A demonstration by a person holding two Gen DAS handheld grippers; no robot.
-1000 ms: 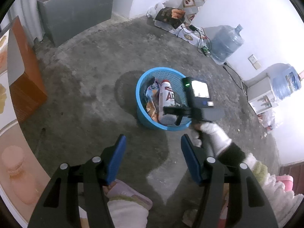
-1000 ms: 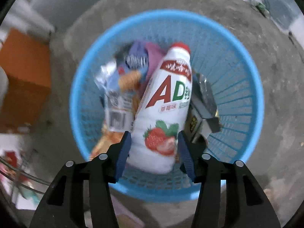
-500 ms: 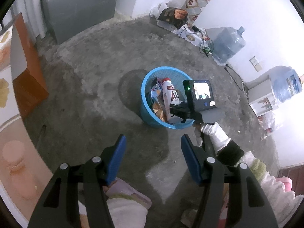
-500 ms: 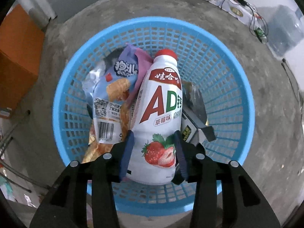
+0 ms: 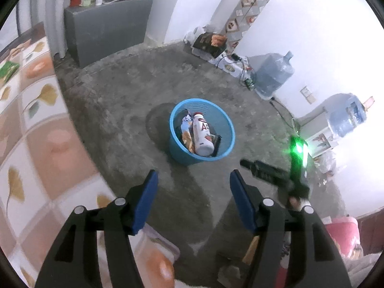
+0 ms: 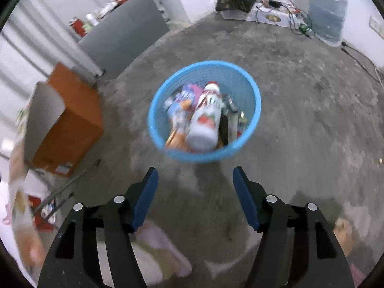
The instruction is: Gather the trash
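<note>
A blue mesh basket [image 5: 223, 122] [image 6: 249, 88] stands on the concrete floor. Inside it lies a white AD drink bottle [image 5: 202, 136] [image 6: 205, 122] with a red cap, beside snack wrappers [image 5: 186, 126] [image 6: 180, 105] and a dark carton [image 5: 216, 141]. My left gripper [image 5: 193, 187] hangs open and empty, well back from the basket, its jaws opening a little. My right gripper [image 6: 193, 180] is also back above the floor, its jaws opening with nothing between them. In the left wrist view the right tool [image 5: 271, 175] shows blurred at right, with a green light.
A tiled table edge [image 5: 36, 129] fills the left side. An orange box [image 6: 69, 120] stands left of the basket. A grey cabinet [image 5: 105, 31], water jugs [image 5: 273, 74] [image 6: 327, 14], cables and a white dispenser [image 5: 319, 134] line the walls. Pink cloth lies on the floor [image 6: 158, 247] near me.
The right gripper has let go of the drink bottle, which now lies in the basket, and has pulled up and back. The left gripper has also risen away; the basket looks smaller.
</note>
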